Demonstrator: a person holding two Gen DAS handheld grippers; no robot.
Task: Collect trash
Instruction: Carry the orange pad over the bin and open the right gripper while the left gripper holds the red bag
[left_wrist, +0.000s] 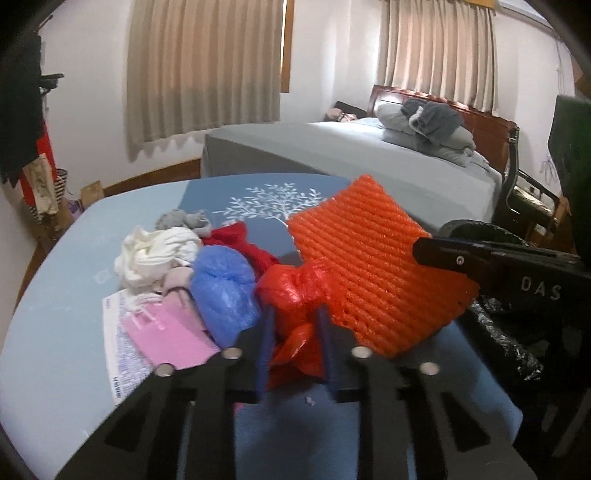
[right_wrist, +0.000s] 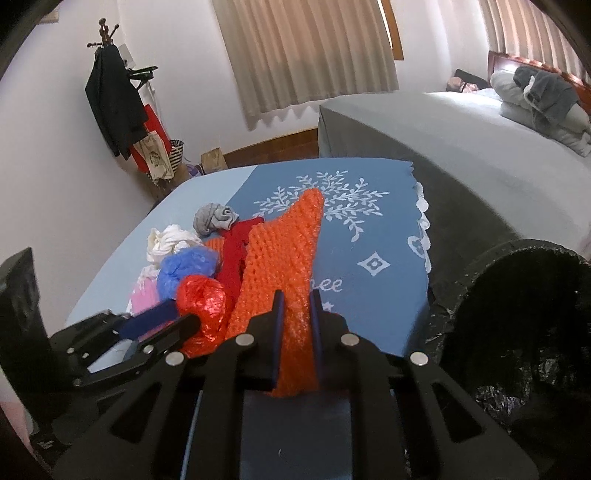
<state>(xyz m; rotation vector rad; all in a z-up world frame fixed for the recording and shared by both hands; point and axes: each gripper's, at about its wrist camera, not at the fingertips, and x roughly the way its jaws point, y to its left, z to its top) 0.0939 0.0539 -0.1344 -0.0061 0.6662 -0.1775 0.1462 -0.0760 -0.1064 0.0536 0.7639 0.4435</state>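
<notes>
Beside the lined bin (right_wrist: 517, 325), right tongs (right_wrist: 295, 314) clamp the orange foam net (right_wrist: 280, 254) and left tongs (left_wrist: 295, 332) clamp the red bag (left_wrist: 295, 291), ready for binning.

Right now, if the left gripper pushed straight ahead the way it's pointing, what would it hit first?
The left gripper already has the red plastic bag between its fingers. Straight beyond that, it would probably meet the orange foam net, though depth is unclear.
</notes>
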